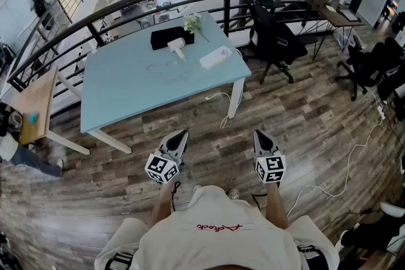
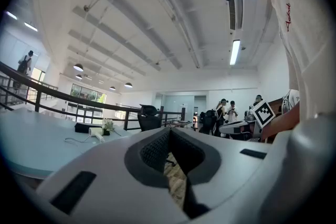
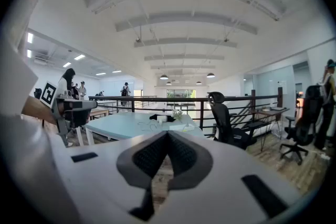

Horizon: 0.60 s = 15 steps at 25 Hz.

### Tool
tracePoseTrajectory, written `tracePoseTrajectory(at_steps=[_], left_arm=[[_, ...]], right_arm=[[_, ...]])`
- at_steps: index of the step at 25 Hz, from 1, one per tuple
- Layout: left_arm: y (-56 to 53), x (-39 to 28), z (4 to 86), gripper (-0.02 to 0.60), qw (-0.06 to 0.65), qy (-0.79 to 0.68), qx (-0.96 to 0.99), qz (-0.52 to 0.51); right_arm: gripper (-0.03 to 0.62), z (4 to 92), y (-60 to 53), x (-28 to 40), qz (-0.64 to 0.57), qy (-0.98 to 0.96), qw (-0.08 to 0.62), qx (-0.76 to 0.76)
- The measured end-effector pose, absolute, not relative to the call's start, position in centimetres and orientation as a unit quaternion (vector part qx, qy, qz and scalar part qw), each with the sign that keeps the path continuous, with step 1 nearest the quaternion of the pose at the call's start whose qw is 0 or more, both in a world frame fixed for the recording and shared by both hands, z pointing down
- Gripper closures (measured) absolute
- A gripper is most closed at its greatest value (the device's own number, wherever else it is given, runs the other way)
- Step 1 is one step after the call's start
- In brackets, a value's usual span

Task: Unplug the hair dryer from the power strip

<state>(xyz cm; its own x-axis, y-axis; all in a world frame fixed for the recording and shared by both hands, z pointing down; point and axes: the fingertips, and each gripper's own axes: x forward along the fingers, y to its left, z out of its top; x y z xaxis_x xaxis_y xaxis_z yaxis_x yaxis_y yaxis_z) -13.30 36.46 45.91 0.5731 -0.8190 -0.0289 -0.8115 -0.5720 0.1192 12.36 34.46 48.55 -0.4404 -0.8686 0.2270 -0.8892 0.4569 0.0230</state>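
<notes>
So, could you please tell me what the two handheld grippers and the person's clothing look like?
Both the left gripper and right gripper are pale grey wedges tapering to a point, with dark ribbed pads inside. Each carries a white cube printed with black square markers. The person wears a white short-sleeved T-shirt with red script lettering.

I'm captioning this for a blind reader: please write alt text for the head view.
Seen from above, a person standing on a wood-plank floor holds the left gripper and the right gripper, both shut and empty, short of a pale blue rectangular table. On it lie a white hair dryer and a white oblong power strip.
</notes>
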Motion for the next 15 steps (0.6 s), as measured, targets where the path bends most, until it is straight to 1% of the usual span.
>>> tracePoseTrajectory(at_steps=[8,15], left_arm=[[36.1,-14.0,45.6,0.572,0.049,-0.462,0.885,-0.037],[36.0,-12.1,46.0,0.572,0.053,-0.468,0.881,-0.032]], right_arm=[[0.577,48.0,34.5,11.5,0.047,-0.848,0.107,0.518],[0.577,47.9,34.2,13.2,0.037,-0.852,0.104,0.511]])
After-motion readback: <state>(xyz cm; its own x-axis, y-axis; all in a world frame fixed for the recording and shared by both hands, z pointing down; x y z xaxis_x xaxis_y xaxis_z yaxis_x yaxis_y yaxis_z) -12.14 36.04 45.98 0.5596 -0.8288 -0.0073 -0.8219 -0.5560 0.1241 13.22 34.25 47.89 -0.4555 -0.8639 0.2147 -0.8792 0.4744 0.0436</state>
